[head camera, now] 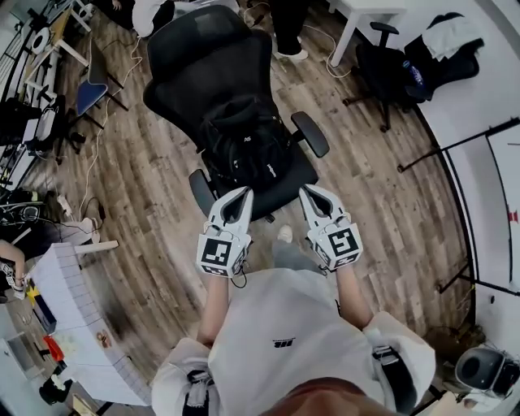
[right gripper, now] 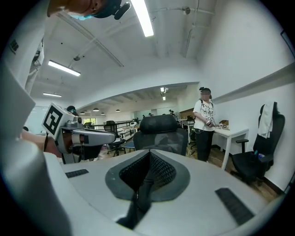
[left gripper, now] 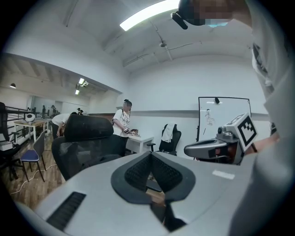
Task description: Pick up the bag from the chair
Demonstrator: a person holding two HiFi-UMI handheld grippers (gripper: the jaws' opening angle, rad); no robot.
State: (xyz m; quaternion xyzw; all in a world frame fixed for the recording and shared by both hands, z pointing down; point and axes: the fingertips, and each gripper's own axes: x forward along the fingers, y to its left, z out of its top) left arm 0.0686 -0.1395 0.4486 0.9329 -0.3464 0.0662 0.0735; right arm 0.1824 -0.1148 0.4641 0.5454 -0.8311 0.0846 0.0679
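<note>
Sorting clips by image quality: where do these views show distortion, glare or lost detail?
Head view: fisheye curves the floor, and the black bag melts into the black chair. Left gripper view: round dark border, ceiling light blown out. Right gripper view: same border, bright ceiling strip.

The person wears a white short-sleeved T-shirt [head camera: 276,317] with a small dark logo [head camera: 283,342] on the chest, and dark straps [head camera: 396,372] run over both shoulders. The left hand-held gripper [head camera: 242,193] and the right hand-held gripper [head camera: 309,192] look alike — pale grey tapered shells, each carrying a cube [head camera: 218,253] with black-and-white square markers. Each shell has a dark teardrop-shaped recess lined with black, dimpled pads [left gripper: 137,173] — and dark slotted grilles [right gripper: 233,205] mark its top face.
</note>
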